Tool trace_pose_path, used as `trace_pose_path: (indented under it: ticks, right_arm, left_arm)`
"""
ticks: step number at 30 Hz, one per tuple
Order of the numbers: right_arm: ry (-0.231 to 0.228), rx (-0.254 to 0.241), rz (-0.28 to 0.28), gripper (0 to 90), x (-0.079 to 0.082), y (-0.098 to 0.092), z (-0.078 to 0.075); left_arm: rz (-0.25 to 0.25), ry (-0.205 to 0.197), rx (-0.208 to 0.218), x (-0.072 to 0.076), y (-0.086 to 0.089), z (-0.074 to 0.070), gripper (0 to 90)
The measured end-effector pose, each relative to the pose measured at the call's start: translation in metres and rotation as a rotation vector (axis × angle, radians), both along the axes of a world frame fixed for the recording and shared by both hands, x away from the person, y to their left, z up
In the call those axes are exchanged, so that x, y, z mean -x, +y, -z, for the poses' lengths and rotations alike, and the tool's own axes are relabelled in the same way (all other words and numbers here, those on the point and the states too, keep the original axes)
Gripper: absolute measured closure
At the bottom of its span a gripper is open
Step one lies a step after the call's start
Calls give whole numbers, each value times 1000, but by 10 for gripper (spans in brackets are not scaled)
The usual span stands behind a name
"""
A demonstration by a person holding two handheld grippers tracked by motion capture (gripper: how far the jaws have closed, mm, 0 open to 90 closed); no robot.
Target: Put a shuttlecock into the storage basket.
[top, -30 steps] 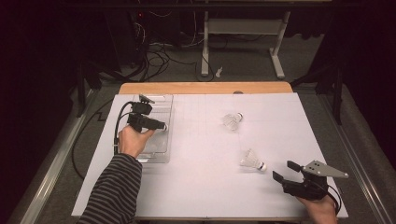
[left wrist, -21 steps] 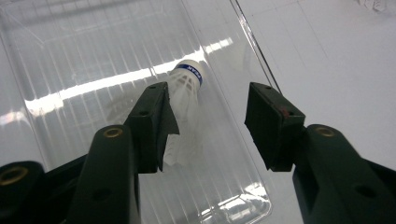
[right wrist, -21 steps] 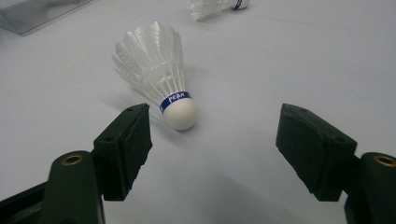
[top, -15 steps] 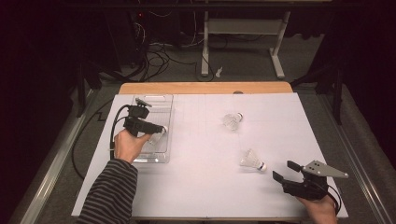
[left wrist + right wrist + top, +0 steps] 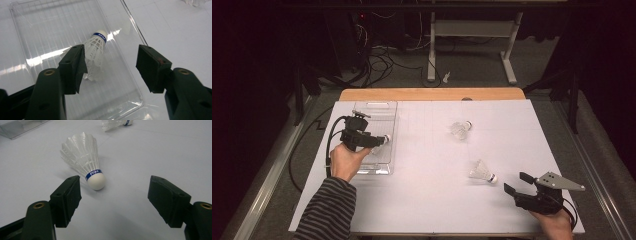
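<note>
Left gripper is releasing: jaws just opening wide, shuttlecock lying in the clear tray. Right gripper is hovering wide before the near shuttlecock; next, closing on it.

Pretty dark room: grey floor behind the white-covered tabletop, tangled cables lying around, and a pale metal frame stand further back.

Bare sheet lies open between the clear tray and two loose shuttlecocks.
</note>
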State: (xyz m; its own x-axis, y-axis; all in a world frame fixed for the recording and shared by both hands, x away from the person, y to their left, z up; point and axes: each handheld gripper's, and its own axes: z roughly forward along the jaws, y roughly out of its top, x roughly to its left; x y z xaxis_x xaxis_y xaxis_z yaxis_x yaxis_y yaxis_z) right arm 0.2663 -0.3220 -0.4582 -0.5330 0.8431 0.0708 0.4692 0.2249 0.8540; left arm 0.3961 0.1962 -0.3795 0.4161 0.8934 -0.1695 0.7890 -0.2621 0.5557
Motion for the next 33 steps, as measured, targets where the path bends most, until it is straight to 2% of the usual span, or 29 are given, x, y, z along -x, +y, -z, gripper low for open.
trace_pose_path:
  ticks: [10,18,33]
  right_arm:
    - [-2,0,1,269,0,0,0]
    - [-2,-1,1,269,0,0,0]
    - [-1,-3,1,269,0,0,0]
  left_arm:
    - [3,-42,6,11,-1,-2,367]
    - [7,-55,29,18,0,-3,372]
    - [10,-75,45,27,3,0,376]
